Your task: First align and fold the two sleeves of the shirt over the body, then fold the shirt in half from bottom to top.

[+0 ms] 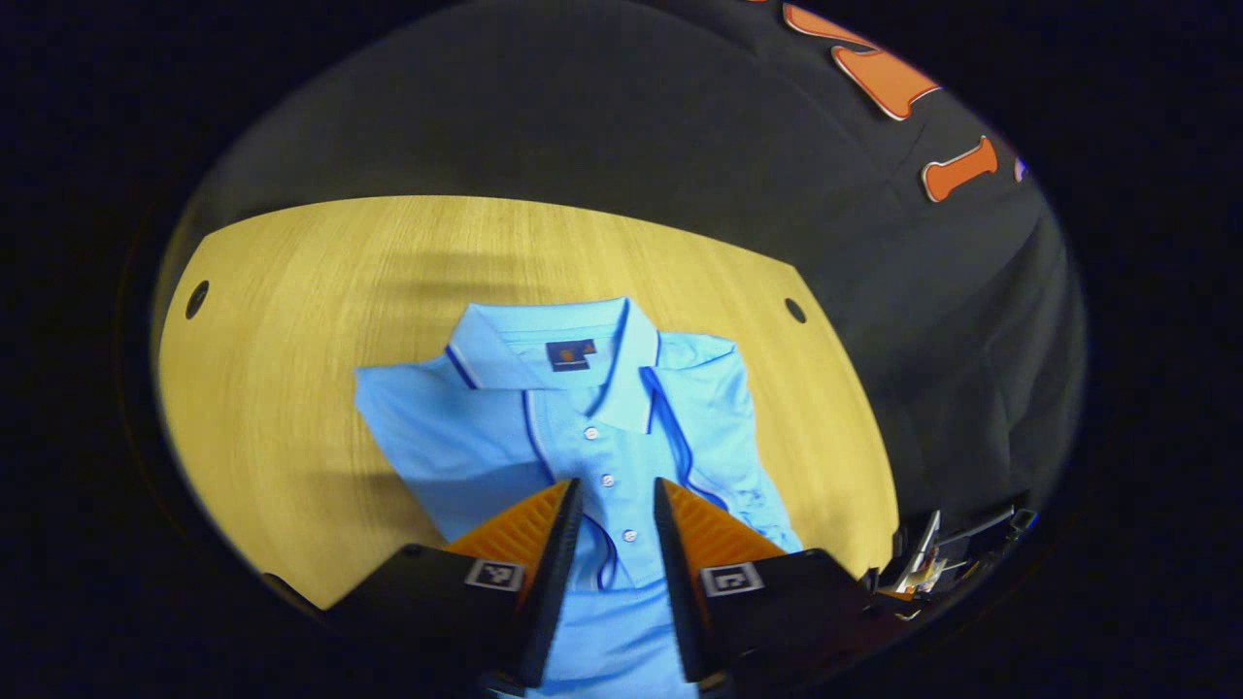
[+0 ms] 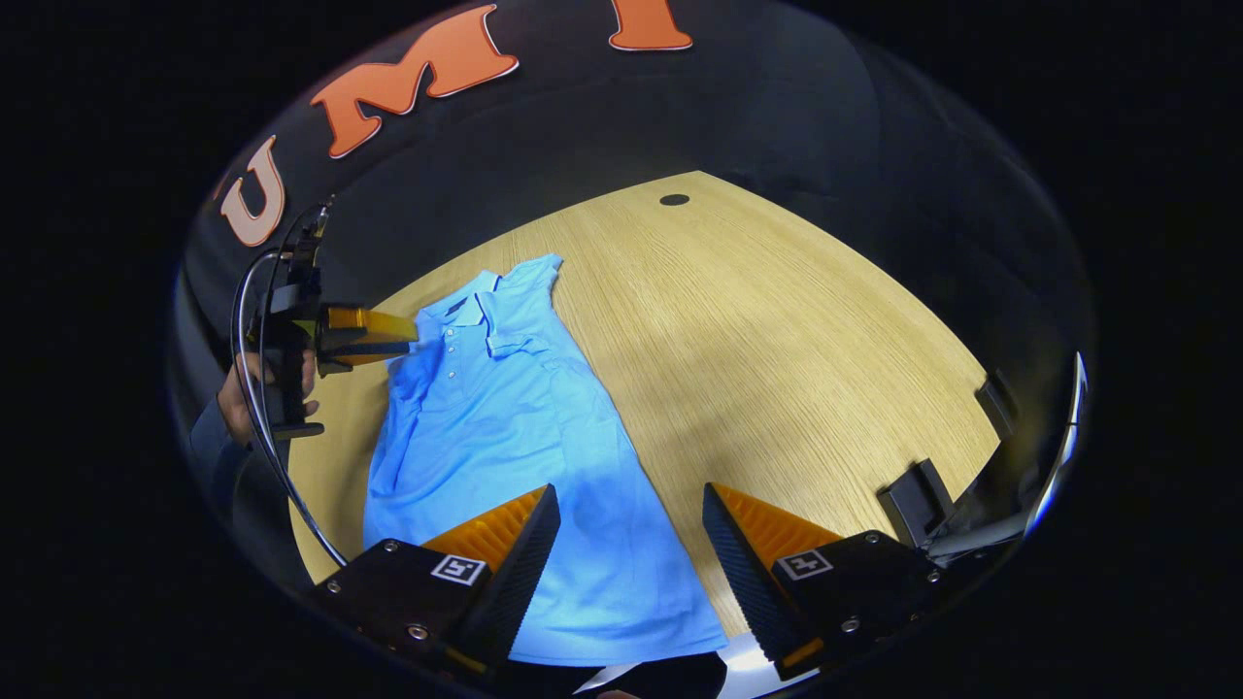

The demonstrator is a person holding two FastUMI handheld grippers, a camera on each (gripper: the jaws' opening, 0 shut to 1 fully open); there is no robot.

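Right gripper view gives me the blue polo shirt [image 2: 505, 456] flat on the wooden table [image 2: 777, 369] — bare wood beyond its edge — my right gripper [image 2: 631, 553] jaws open over the hem, left gripper [image 1: 617, 544] jaws parted above the placket.

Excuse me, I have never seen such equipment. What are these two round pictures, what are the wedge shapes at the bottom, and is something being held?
A person holds a hand tool with two-finger tongs in each hand, and a camera rides on each tool. Each picture looks forward along one tool, so the wedges at the bottom are that tool's own two fingers.

The left gripper view looks down on a light blue polo shirt lying on a wooden table. The left tongs hover above the button placket, open, holding nothing.

The right gripper view sees the same shirt from its bottom hem. The right tongs are open wide and empty. Farther off, the other tool appears near the collar, with the hand that holds it.

The sleeves seem already folded in.
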